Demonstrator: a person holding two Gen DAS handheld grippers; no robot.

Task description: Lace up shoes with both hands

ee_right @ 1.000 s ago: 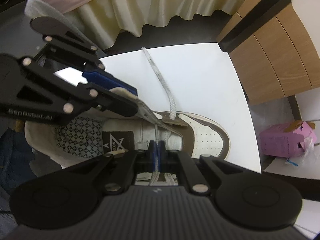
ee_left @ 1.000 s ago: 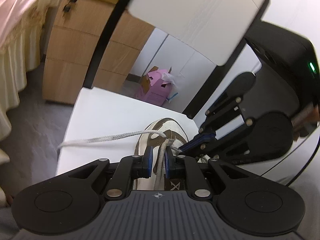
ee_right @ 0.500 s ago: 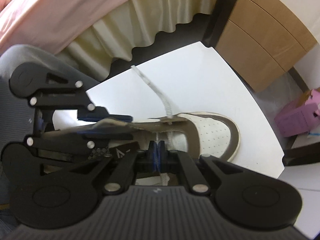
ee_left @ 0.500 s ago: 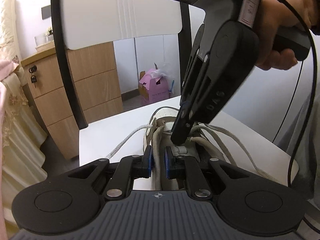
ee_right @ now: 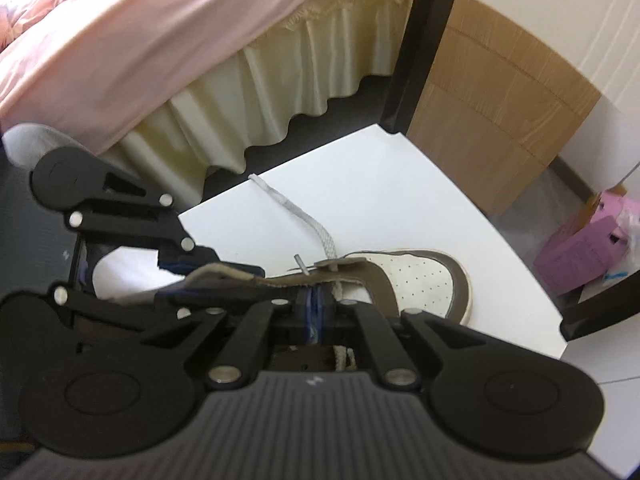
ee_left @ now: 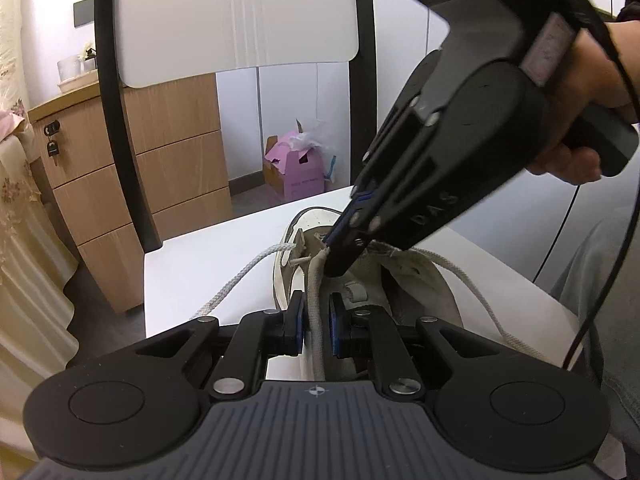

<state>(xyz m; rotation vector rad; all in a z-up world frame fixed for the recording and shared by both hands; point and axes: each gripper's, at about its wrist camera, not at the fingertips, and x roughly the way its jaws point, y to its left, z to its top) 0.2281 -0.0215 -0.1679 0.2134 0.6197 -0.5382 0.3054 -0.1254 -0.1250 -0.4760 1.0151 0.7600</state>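
Since a second ago your left gripper [ee_left: 316,326] has rolled upright, so the white chair back [ee_left: 240,16] now stands straight instead of slanting. Your right gripper [ee_left: 329,251] has swung from the right edge to above the sneaker [ee_left: 416,280], pointing down at its eyelets. The sneaker lies on the white chair seat [ee_left: 208,264], toe away from you.

Your left gripper's pads sit either side of a cream shoelace [ee_left: 314,300]; whether they pinch it you cannot tell from this view. Your right gripper is clenched, with a thin strip of lace between its pads.

Only the left view shows your hand [ee_left: 588,92] on the right handle and the loose laces over the sneaker's right side. Only the right view shows the perforated toe, the flat lace end on the seat, and the pink bedspread [ee_right: 132,40].
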